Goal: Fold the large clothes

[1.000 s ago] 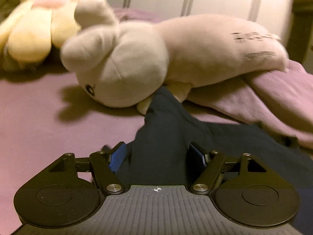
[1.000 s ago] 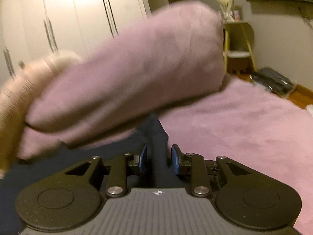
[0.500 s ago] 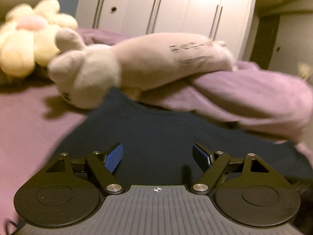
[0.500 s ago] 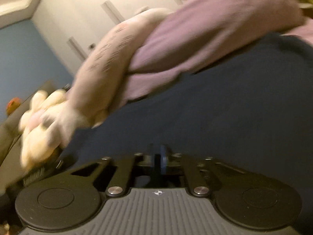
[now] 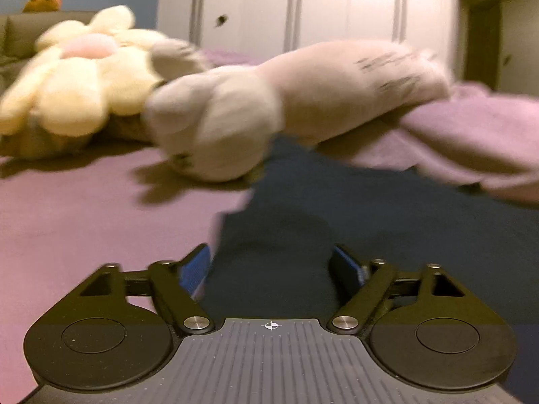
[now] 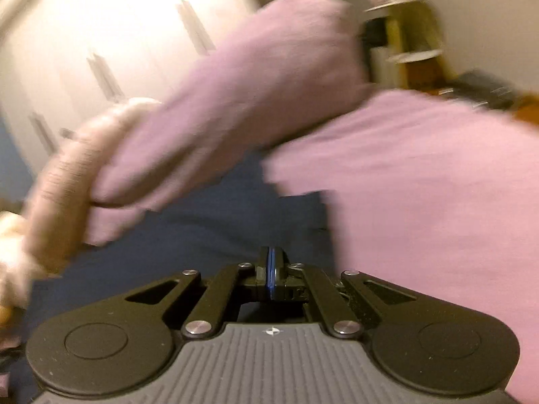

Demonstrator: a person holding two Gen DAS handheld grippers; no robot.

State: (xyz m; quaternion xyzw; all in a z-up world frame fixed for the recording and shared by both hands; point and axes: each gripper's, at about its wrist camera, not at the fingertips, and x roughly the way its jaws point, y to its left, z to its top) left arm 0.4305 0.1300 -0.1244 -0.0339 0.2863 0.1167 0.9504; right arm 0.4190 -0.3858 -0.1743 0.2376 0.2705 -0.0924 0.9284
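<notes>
Dark garment (image 5: 387, 208) between tool (image 5: 273, 266) fingers (blurred)

beige plush (image 5: 215, 128) | yellow flower plush (image 5: 77, 77) | purple blanket (image 5: 471, 134) | white wardrobe (image 5: 337, 6)

dark navy garment (image 5: 387, 215), spread rumpled on pink bedcover, edge under plush

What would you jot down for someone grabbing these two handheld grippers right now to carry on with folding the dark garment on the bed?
Left gripper: jaws wide, just been opening; a ridge of the dark navy garment lies between them, not pinched.
Right gripper: jaws shut; whether cloth is caught in them I cannot tell.
The garment is spread on the purple bed cover, its far edge by the plush rabbit and bunched purple blanket.
Done: nothing clearly folded.
Left: probably regrip an edge, then fold.
</notes>
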